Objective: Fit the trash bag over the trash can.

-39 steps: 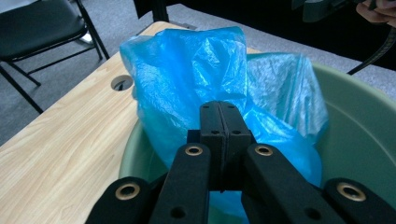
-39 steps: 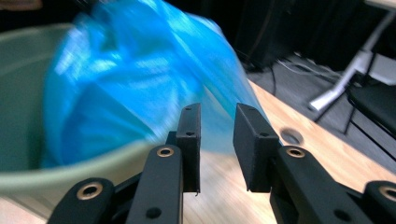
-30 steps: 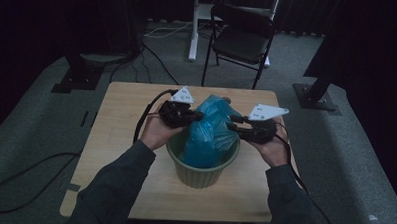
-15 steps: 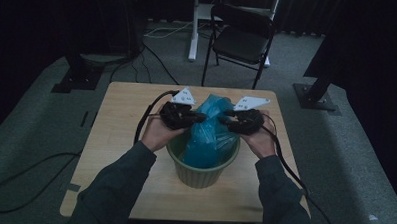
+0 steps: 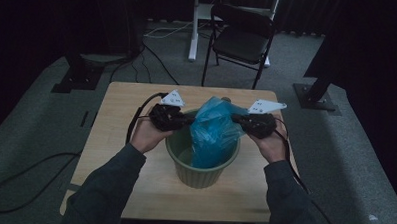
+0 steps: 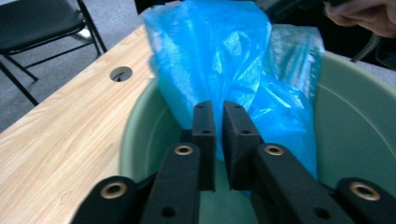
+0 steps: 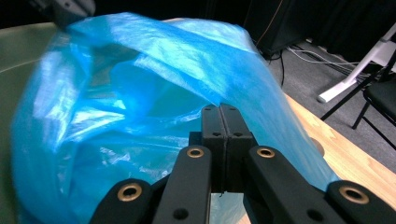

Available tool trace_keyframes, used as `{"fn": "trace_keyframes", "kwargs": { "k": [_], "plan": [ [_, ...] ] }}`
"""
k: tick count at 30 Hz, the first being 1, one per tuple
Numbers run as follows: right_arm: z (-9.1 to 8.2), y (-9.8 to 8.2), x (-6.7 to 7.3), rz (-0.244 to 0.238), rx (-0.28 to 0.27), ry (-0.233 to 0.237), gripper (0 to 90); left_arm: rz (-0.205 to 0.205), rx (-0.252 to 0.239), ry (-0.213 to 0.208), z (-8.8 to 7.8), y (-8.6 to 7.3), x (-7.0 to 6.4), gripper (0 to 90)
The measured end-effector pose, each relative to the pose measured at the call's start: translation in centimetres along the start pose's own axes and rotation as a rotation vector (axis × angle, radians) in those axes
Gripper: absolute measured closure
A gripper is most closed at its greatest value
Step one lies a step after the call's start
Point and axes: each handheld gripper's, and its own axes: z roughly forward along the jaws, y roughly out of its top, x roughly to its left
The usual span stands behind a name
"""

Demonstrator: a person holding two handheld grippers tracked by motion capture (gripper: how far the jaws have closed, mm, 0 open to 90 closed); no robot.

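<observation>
The blue bag stands in the green bucket between both grippers. The right gripper has just pinched the bag's edge. The left gripper has just parted slightly, film between its jaws.

No text, label, brand, number or sign can be read on anything here. The grey plates atop the grippers, at about eleven and one o'clock from the bin, carry small dark marks, too small to make out.
</observation>
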Motion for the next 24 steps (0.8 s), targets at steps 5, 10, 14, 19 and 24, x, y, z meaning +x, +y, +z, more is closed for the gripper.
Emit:
{"fn": "trace_keyframes", "kwargs": {
  "k": [5,10,14,19,24],
  "plan": [
    [-0.3,-0.2,0.1,-0.007,-0.004,0.007,89.9,-0.017,-0.037,-0.001,-0.7,0.3,0.3,70.1],
    [-0.1,0.0,0.7,-0.028,-0.005,0.023,89.9,0.012,-0.073,-0.039,0.0,2.0,-0.3,55.6],
    [0.2,0.2,1.0,-0.046,-0.004,0.031,89.9,0.039,-0.092,-0.049,1.1,3.9,-1.4,49.0],
    [0.2,0.2,1.3,-0.060,-0.003,0.043,89.9,0.054,-0.046,-0.002,3.4,5.4,-2.1,45.0],
    [-0.3,0.0,1.5,-0.067,-0.008,0.056,84.3,0.035,0.024,0.004,4.8,5.3,-2.1,82.1]
  ]
}}
